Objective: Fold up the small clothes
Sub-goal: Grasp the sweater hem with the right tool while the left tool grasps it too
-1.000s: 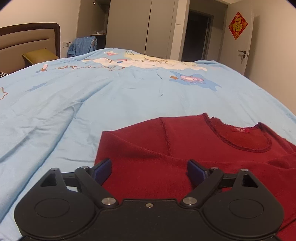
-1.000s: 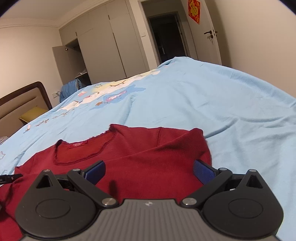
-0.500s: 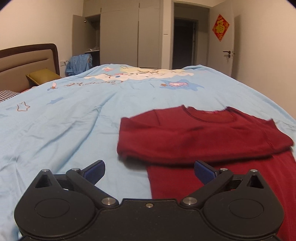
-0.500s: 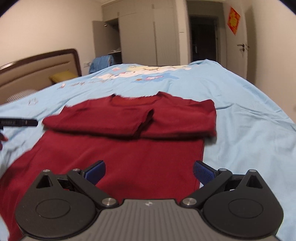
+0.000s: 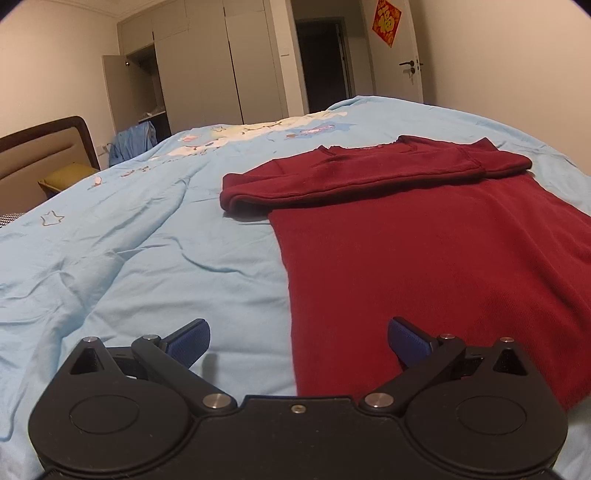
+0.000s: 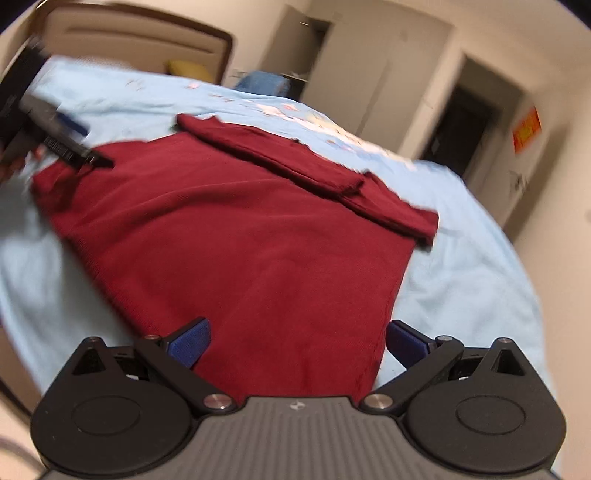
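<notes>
Red knit, our sweater lies flat on the blue bedspread, sleeves folded across its chest toward twelve o'clock. We hold our left gripper and right gripper spread wide, both empty, above its hem corners.

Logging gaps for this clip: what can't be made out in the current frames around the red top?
- Red top: near hem hidden by the left tongs body, left wrist view; right edge cut off by the frame.
- Right wrist view: motion blur smears the neckline; hem hidden behind the right tongs.
- Door ornament: characters too small.
</notes>
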The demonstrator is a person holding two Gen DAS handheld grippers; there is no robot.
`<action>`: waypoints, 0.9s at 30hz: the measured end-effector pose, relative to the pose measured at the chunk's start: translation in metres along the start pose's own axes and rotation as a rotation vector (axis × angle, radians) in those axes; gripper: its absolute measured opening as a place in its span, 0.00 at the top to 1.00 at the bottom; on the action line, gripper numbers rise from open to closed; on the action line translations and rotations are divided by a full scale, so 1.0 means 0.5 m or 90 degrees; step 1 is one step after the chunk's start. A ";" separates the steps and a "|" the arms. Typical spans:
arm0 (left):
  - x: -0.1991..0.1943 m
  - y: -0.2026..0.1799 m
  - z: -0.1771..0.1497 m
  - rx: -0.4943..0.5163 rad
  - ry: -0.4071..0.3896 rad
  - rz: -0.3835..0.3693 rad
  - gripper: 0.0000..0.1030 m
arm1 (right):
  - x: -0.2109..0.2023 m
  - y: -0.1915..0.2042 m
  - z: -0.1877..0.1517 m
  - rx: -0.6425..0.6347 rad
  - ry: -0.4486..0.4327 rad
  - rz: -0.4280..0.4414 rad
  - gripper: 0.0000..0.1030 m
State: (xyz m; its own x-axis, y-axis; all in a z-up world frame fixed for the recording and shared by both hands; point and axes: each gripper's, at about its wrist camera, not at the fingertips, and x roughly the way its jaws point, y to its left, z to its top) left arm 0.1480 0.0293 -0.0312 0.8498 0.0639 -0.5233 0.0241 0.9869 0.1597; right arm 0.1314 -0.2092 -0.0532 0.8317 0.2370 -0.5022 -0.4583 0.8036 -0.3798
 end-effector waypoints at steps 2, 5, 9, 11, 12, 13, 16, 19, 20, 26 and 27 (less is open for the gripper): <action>-0.018 0.004 -0.007 0.003 -0.004 0.001 0.01 | -0.022 0.028 -0.006 -0.064 -0.015 -0.007 0.00; -0.042 0.003 -0.015 0.019 -0.016 0.005 0.01 | -0.036 0.073 -0.018 -0.166 -0.010 -0.006 0.00; -0.074 -0.005 -0.028 0.033 -0.040 -0.009 0.01 | -0.037 0.140 -0.043 -0.311 -0.017 -0.052 0.00; -0.085 -0.010 -0.033 0.034 -0.045 -0.023 0.01 | -0.038 0.159 -0.045 -0.335 -0.025 -0.073 0.00; -0.090 -0.013 -0.035 0.034 -0.047 -0.028 0.01 | -0.038 0.165 -0.044 -0.339 -0.028 -0.082 0.00; -0.095 -0.014 -0.037 0.033 -0.048 -0.034 0.01 | -0.038 0.170 -0.044 -0.340 -0.031 -0.090 0.00; -0.105 -0.017 -0.044 0.026 -0.048 -0.056 0.01 | -0.036 0.176 -0.044 -0.328 -0.035 -0.107 0.00; -0.116 -0.025 -0.049 0.039 -0.052 -0.070 0.01 | -0.030 0.167 -0.040 -0.302 -0.035 -0.105 0.05; -0.119 -0.028 -0.050 0.045 -0.053 -0.073 0.01 | -0.029 0.161 -0.038 -0.294 -0.033 -0.096 0.16; -0.134 -0.057 -0.056 0.093 -0.057 -0.102 0.01 | -0.032 0.144 -0.025 -0.257 -0.017 -0.017 0.69; -0.138 -0.065 -0.058 0.109 -0.062 -0.108 0.01 | -0.034 0.141 -0.023 -0.250 -0.019 -0.015 0.73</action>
State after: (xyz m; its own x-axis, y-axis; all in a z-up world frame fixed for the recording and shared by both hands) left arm 0.0734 -0.0028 -0.0244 0.8727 -0.1235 -0.4723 0.2524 0.9423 0.2199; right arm 0.0814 -0.1628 -0.0801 0.8498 0.2414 -0.4685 -0.5187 0.5409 -0.6621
